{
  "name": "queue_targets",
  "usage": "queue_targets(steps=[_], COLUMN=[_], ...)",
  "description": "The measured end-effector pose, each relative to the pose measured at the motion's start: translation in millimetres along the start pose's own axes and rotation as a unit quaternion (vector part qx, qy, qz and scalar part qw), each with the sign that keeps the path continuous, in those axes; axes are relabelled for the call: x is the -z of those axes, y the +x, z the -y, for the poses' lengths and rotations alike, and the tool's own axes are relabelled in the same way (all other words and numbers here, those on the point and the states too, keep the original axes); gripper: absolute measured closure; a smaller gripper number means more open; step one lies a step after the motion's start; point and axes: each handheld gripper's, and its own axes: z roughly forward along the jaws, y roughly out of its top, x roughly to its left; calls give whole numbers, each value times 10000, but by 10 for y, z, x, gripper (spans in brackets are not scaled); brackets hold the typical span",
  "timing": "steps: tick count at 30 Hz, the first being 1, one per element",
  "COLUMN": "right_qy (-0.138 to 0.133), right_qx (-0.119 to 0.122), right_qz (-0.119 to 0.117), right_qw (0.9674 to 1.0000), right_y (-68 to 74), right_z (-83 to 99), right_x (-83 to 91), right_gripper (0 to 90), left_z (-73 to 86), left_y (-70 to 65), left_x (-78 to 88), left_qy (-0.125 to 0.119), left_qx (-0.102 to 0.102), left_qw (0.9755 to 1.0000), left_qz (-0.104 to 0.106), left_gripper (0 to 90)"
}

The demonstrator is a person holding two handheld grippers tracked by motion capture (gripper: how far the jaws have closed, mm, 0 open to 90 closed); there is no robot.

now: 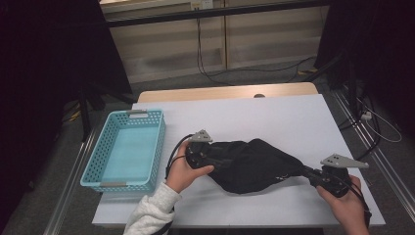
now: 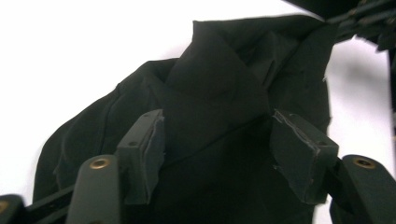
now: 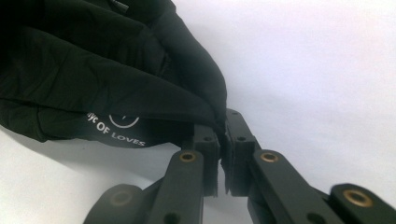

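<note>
Right gripper (image 3: 223, 140): we read its jaws as pinched tight on a corner of the black garment (image 1: 249, 164); in the right gripper view the fabric edge runs straight down between the pads. Likely an anchor hold, keeping that end fixed and the cloth taut.

Left gripper (image 2: 217, 154): jaws stand parted, with dark folds lying between the pads (image 2: 152, 154) but not pressed by them. We judge it is either letting go or hunting for a fresh bite on a fold.

Hands: left hand (image 1: 185, 172) sits at the garment's 9 o'clock end, right hand (image 1: 346, 203) at its 4 o'clock end, both reaching in from the near edge.

Garment: bunched in a heap on the white table (image 1: 274, 115), near the front edge, tapering to a stretched point toward the right gripper. White lettering (image 3: 116, 130) shows on one fold in the right gripper view.

Basket (image 1: 125, 147): turquoise, perforated, nothing in it, at 9 o'clock of the garment and just beyond the left hand. We take it as the probable drop spot.

Next, our judgement: the left gripper needs a firm hold before any fold or lift.
</note>
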Motion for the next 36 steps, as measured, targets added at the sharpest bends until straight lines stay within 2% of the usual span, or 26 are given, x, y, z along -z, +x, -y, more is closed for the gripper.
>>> queue_targets(steps=[3,5,7,8,9,10,13,15,18,20,23,28,29,32,36], right_qy=[1,-6,-2,-8,-9,-19,-41,-47,-87,-123,-172,-356,-381,-475,-573], right_qx=[1,7,-3,4,-6,-17,-28,-11,-26,-44,-66,-84,-78,-82,-150], right_qz=[-14,-15,-14,-12,-16,-22,-33,-30,-24,-31,-40,-118,-115,-150,-255], right_qw=[10000,10000,10000,10000,10000,10000,10000,10000,10000,9999,9998,9993,9992,9987,9979], right_y=[10,16,17,15,15,13,14,17,12,4,-12,-4,-2,-13,-30], right_z=[-4,-4,-1,1,2,3,0,-4,-10,-19,-38,-105,-117,-161,-207], right_x=[-10,-13,-14,-14,-13,-11,-8,-6,11,28,60,135,146,198,253], right_gripper=[858,858,857,857,857,857,857,858,859,860,860,859,859,860,861], left_z=[31,42,43,40,35,34,33,23,-15,-54,-91,-127,-129,-136,-148], left_y=[11,21,20,19,17,12,5,12,30,65,127,210,234,273,280], left_x=[-49,-59,-52,-48,-41,-37,-25,3,96,206,378,601,644,716,740], left_qy=[65,65,69,60,91,135,283,203,49,-155,-520,-884,-978,-1115,-1129], left_qx=[-63,-19,80,104,144,269,403,506,611,718,911,1073,1132,1236,1252], left_qw=[10000,10000,9999,9999,9999,9995,9988,9984,9980,9972,9944,9903,9887,9861,9857], left_qz=[-18,-32,21,13,14,35,85,113,133,147,128,26,33,-6,-10], left_gripper=[412,448,563,586,618,671,798,831,852,856,862,865,865,866,868])
